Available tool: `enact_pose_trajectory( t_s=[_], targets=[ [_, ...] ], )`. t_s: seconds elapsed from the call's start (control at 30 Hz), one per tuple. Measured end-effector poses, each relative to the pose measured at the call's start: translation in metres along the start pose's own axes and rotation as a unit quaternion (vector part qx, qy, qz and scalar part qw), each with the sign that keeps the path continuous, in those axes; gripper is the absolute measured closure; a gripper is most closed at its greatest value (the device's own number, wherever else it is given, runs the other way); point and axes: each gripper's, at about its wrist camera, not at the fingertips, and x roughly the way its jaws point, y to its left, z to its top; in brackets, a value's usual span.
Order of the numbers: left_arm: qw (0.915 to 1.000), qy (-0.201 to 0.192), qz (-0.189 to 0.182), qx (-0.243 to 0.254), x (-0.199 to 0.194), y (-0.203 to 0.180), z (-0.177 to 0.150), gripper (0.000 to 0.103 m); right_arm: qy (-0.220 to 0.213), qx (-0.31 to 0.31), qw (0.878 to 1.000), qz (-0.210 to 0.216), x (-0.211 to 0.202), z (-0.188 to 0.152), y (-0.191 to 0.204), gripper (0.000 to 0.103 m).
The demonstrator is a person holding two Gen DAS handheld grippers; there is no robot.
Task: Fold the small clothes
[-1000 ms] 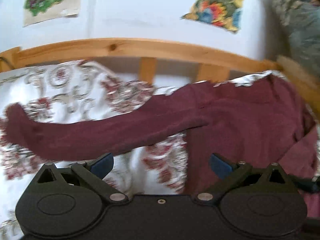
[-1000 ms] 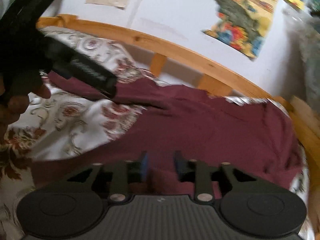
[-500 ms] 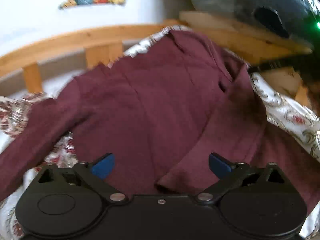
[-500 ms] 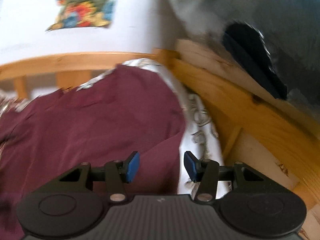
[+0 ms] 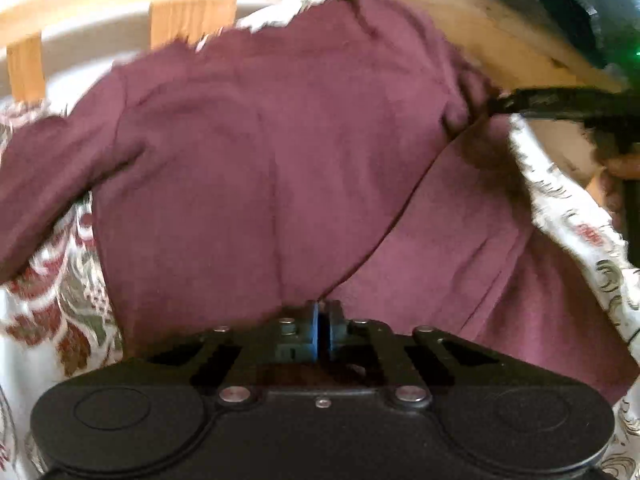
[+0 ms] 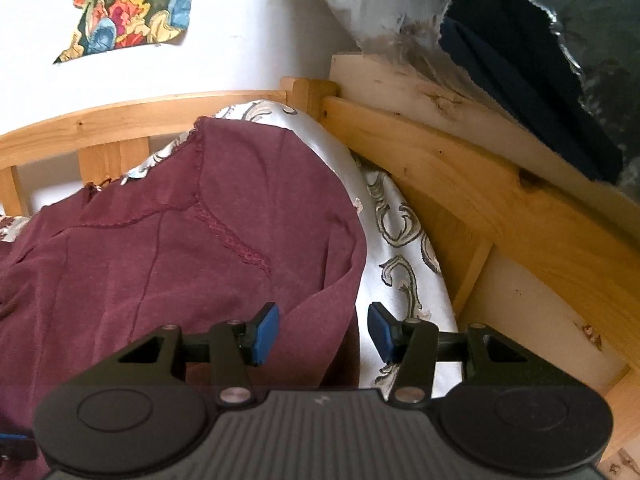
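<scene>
The bed (image 6: pixel 460 168) had a pale wooden frame, its slatted rail running along the white wall and a broader board closing the corner. Over the mattress lay a white bedspread (image 5: pixel 60 300) patterned with red flowers and grey scrolls, tucked down at the corner beside the board. Spread directly on that cover lay a maroon long-sleeved top (image 5: pixel 260 160), its body reaching up to the bedspread's far edge near the rail, one sleeve trailing off to the left across the flowered cloth, the other side folded inward over the body.
</scene>
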Motion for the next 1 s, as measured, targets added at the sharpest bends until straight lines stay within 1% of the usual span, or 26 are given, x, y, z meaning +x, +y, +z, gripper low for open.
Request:
enact_pose_trajectory(
  t_s=[0.03,0.07,0.1,0.17,0.2,0.27,0.3,0.33,0.37,0.4,0.43,0.5,0.57,0.63,0.7,0.8,0.87,0.97,1.0],
  targets=[
    [0.9998,-0.017,0.002,0.009,-0.009,-0.002,0.0,0.099,0.006,0.005,1.0,0.001,0.003,0.001,-0.001,0.074],
    [0.9995,-0.028,0.004,0.012,-0.017,-0.004,-0.001,0.099,0.013,0.011,1.0,0.004,0.005,0.002,-0.002,0.087],
    [0.9992,-0.038,0.008,0.01,-0.024,-0.004,-0.003,0.1,0.01,0.016,1.0,0.004,0.005,0.003,-0.002,0.094],
    [0.9981,-0.056,0.024,-0.005,-0.039,-0.001,-0.007,0.1,-0.018,0.018,1.0,0.016,-0.002,0.006,0.001,0.094],
    [0.9971,-0.064,0.038,-0.012,-0.045,0.001,-0.01,0.1,-0.03,0.015,0.999,0.026,-0.006,0.007,0.003,0.094],
    [0.9951,-0.072,0.063,-0.023,-0.053,0.005,-0.017,0.1,-0.043,-0.002,0.998,0.042,-0.011,0.012,0.011,0.093],
    [0.9944,-0.073,0.072,-0.028,-0.058,0.011,-0.022,0.1,-0.044,-0.011,0.997,0.057,-0.012,0.014,0.015,0.09],
    [0.9934,-0.071,0.084,-0.031,-0.058,0.013,-0.025,0.1,-0.047,-0.017,0.996,0.069,-0.012,0.015,0.017,0.073],
    [0.9931,-0.064,0.091,-0.035,-0.057,0.017,-0.029,0.1,-0.051,-0.02,0.996,0.067,-0.014,0.016,0.018,0.06],
    [0.9936,-0.051,0.092,-0.042,-0.053,0.021,-0.032,0.1,-0.057,-0.023,0.996,0.065,-0.016,0.014,0.018,0.041],
    [0.9936,-0.041,0.091,-0.053,-0.05,0.024,-0.034,0.1,-0.063,-0.025,0.996,0.066,-0.017,0.013,0.016,0.037],
    [0.9933,-0.029,0.083,-0.075,-0.045,0.03,-0.036,0.099,-0.057,-0.021,0.996,0.065,-0.015,0.009,0.009,0.036],
    [0.9928,-0.026,0.078,-0.087,-0.043,0.035,-0.037,0.099,-0.044,0.0,0.997,0.065,-0.012,0.003,-0.002,0.036],
    [0.9931,-0.023,0.078,-0.085,-0.04,0.036,-0.036,0.099,-0.038,0.016,0.997,0.063,-0.01,-0.005,-0.012,0.036],
    [0.9936,-0.019,0.08,-0.077,-0.037,0.037,-0.036,0.097,-0.029,0.018,0.997,0.064,-0.006,-0.012,-0.019,0.036],
    [0.993,-0.003,0.092,-0.073,-0.028,0.036,-0.037,0.089,-0.011,0.029,0.998,0.055,0.005,-0.019,-0.024,0.032],
    [0.992,0.007,0.102,-0.074,-0.025,0.037,-0.039,0.087,0.002,0.028,0.999,0.037,0.015,-0.024,-0.022,0.032],
    [0.9908,0.005,0.115,-0.071,-0.027,0.036,-0.04,0.075,0.024,0.004,1.0,0.0,0.028,-0.035,-0.014,0.029],
    [0.9907,0.003,0.117,-0.069,-0.029,0.036,-0.04,0.068,0.026,0.0,1.0,-0.006,0.029,-0.037,-0.011,0.029]
  ],
)
